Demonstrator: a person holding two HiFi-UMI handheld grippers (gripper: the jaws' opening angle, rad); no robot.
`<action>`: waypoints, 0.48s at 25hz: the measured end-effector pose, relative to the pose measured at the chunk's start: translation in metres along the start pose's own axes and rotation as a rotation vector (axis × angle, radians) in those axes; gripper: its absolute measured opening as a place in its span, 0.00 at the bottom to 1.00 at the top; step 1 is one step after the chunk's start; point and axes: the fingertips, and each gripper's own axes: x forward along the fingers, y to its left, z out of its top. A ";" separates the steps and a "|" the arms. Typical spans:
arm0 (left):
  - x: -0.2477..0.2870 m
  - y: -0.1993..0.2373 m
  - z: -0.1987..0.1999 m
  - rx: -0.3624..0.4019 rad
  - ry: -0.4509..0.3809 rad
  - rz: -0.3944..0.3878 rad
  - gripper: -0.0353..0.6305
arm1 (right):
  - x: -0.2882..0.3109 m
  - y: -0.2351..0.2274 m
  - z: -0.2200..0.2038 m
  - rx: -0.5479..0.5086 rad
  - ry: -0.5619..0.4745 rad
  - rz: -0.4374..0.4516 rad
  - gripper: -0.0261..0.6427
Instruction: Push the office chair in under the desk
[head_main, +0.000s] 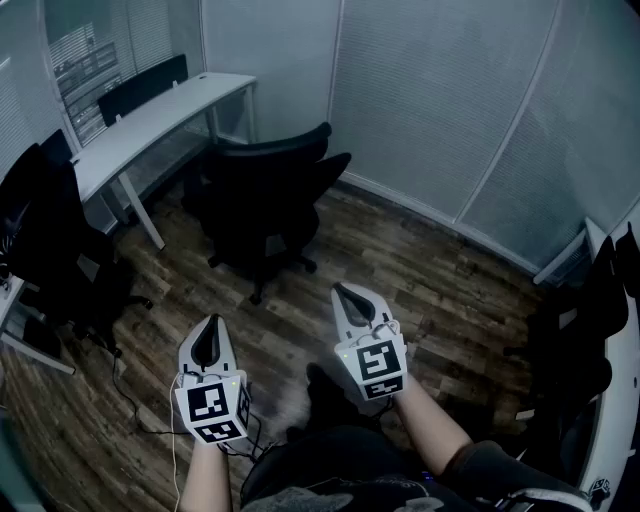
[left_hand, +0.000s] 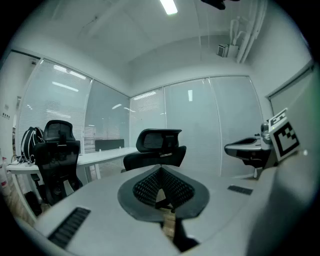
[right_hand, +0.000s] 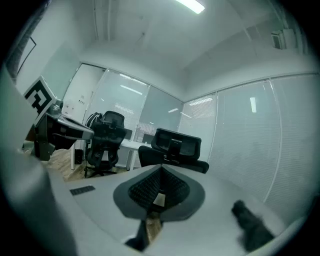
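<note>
A black office chair (head_main: 268, 195) stands on the wood floor, pulled out from the white desk (head_main: 150, 120) at the upper left, its back toward me. It also shows ahead in the left gripper view, the chair (left_hand: 157, 147), and in the right gripper view, the chair (right_hand: 175, 150). My left gripper (head_main: 209, 340) is shut and empty, well short of the chair. My right gripper (head_main: 350, 297) is shut too, held a little farther forward, also apart from the chair. Nothing sits between either pair of jaws.
A second black chair (head_main: 55, 245) with a bag stands at the left by another desk edge (head_main: 15, 300). A cable (head_main: 140, 400) trails across the floor. Glass partition walls (head_main: 440, 100) close the room. More dark chairs (head_main: 585, 340) stand at the right.
</note>
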 end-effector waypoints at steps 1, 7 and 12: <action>0.000 0.001 0.000 -0.001 -0.002 0.003 0.07 | 0.000 0.001 0.000 -0.001 0.000 0.002 0.07; 0.001 0.003 -0.002 -0.007 -0.001 0.000 0.08 | 0.002 0.002 -0.003 0.003 0.002 -0.003 0.07; 0.008 0.007 -0.003 -0.013 0.003 -0.011 0.07 | 0.010 0.004 -0.002 -0.002 0.003 -0.010 0.07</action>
